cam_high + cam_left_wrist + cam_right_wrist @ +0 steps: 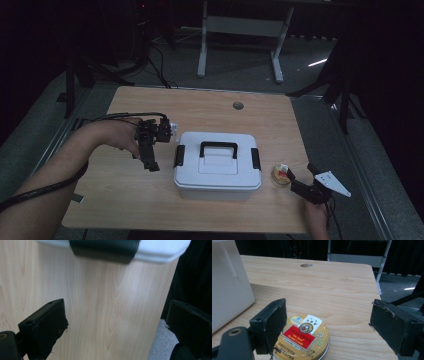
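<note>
A white lidded box (217, 167) with a black handle (218, 147) stands mid-table. My left gripper (160, 145) hovers open just left of it, facing its left side latch (105, 248); its jaws are wide apart over bare wood with nothing between them. A round gold candy tin (281, 176) with a red label lies flat to the right of the box. My right gripper (301, 174) is open at the tin. In the right gripper view the tin (304, 340) lies low beside the left jaw, and the box wall (227, 285) is at the left.
The wooden table (210, 110) has a cable hole (238, 105) near its far edge. Beyond it stand a white desk frame (240, 30), dark stands and floor cables (160, 70). A black cable trails from the left gripper along the forearm.
</note>
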`<state>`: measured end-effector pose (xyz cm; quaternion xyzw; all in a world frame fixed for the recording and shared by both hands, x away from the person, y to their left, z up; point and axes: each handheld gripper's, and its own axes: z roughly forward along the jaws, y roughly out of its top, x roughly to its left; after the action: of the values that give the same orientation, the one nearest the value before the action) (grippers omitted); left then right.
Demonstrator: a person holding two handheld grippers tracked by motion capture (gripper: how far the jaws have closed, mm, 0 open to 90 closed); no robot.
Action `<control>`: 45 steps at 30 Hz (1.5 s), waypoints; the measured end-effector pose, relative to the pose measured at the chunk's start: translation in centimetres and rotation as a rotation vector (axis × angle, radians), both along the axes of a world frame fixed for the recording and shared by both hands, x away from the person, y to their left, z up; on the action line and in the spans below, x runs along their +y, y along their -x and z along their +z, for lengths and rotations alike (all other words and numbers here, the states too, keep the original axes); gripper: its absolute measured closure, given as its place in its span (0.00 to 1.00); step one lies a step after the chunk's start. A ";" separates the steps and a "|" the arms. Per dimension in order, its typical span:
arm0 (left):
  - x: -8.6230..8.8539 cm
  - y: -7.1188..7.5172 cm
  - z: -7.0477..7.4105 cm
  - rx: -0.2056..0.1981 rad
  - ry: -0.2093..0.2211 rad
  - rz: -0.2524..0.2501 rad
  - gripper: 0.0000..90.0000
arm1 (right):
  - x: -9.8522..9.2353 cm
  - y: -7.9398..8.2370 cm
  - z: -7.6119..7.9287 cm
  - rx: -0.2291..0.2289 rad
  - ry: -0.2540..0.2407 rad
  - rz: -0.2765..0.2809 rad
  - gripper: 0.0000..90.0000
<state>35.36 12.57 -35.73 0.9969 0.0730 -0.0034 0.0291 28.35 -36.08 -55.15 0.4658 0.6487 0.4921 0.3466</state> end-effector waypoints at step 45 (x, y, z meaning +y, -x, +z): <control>-10.7 -3.4 -0.7 -0.034 -0.011 -0.157 0.20 | -0.2 0.0 -0.1 0.013 -0.026 0.024 0.15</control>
<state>38.72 1.85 -36.41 0.9996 -0.0061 0.0115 0.0246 28.37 -36.32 -55.25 0.4657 0.6501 0.5015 0.3302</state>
